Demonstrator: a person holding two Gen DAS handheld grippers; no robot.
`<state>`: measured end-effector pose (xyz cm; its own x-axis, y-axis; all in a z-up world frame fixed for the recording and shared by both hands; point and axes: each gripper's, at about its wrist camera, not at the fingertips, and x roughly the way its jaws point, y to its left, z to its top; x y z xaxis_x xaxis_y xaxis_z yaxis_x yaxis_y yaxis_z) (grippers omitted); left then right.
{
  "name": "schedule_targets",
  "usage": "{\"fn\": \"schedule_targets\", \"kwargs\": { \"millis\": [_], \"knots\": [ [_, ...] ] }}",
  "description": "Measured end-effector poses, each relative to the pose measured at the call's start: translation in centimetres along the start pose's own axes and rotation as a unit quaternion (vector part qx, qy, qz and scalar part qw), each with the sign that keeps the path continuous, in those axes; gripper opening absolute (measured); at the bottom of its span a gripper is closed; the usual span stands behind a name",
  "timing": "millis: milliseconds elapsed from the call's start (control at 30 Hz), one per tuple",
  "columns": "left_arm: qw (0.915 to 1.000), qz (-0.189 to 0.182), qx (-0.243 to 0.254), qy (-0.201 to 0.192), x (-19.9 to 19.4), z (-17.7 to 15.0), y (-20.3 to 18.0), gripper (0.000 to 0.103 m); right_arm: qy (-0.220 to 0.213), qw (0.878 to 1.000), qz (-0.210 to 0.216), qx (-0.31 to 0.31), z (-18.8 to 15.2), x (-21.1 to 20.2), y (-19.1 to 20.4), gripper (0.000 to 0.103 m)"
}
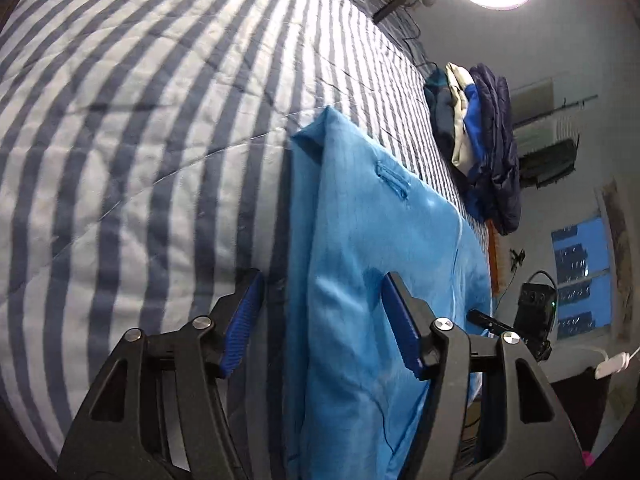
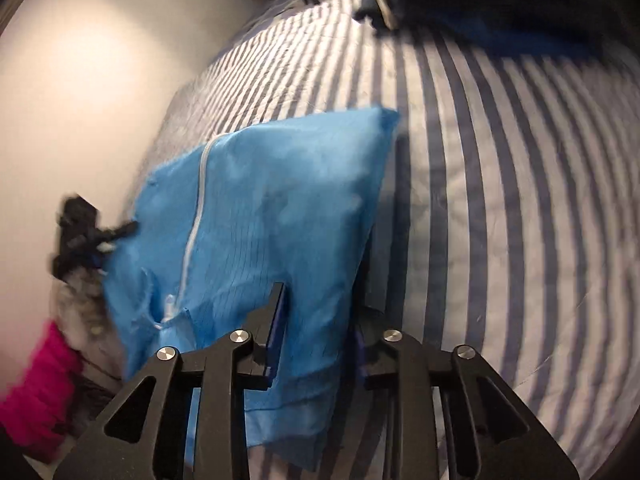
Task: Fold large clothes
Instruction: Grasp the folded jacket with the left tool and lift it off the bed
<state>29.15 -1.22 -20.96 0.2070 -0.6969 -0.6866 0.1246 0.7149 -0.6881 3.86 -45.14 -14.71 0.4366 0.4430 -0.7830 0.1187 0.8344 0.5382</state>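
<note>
Mid-fold: both my left gripper and right gripper wide open, straddling blue jacket edges on bed; next pinch, fold toward 12 o'clock.

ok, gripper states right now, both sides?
Left gripper: open, fingers straddling the blue garment edge.
Right gripper: open, fingers around the same garment's edge.

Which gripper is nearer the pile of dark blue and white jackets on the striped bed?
Left, as far as these views show. The left gripper sees the pile ahead, past the light blue garment; from the right gripper it looks farther.
</note>
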Motion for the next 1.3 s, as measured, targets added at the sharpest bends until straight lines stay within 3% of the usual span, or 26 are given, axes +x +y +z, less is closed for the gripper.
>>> {"fn": "schedule_targets", "kwargs": {
  "millis": [100,133,200,267,400,600,967,1300],
  "knots": [
    [1.0,0.004,-0.003,-0.007,0.7,0.1,-0.5,0.047,0.003,0.998,0.048,0.035,-0.4,1.5,-0.9,0.029],
    [0.9999,0.014,-0.005,-0.007,0.9,0.1,-0.7,0.037,-0.002,0.998,0.055,0.039,-0.5,1.6,-0.8,0.029],
    [0.9988,0.046,0.009,-0.015,1.1,-0.3,-1.9,0.028,-0.002,0.998,0.048,0.041,-0.2,2.1,-0.1,0.021],
    [0.996,0.074,0.043,-0.026,0.9,-0.7,-3.6,0.01,0.005,1.0,0.019,0.017,-0.1,1.9,1.5,0.012],
    [0.9898,0.096,0.09,-0.054,-1.0,-2.1,-6.3,0.007,-0.008,0.997,-0.056,-0.056,-0.4,0.5,5.3,0.005],
    [0.9864,0.085,0.121,-0.073,-2.8,-3.5,-9.8,0.005,-0.034,0.984,-0.12,-0.125,-1.5,-2.5,9.6,0.004],
    [0.9825,0.04,0.157,-0.091,-1.3,-2.4,-17.3,0.005,-0.104,0.978,-0.132,-0.121,-1.0,-11.4,9.0,0.004],
    [0.9697,-0.007,0.213,-0.119,0.8,2.8,-26.6,0.005,-0.166,0.966,-0.161,-0.12,3.0,-18.9,7.1,0.004]
  ]
}}
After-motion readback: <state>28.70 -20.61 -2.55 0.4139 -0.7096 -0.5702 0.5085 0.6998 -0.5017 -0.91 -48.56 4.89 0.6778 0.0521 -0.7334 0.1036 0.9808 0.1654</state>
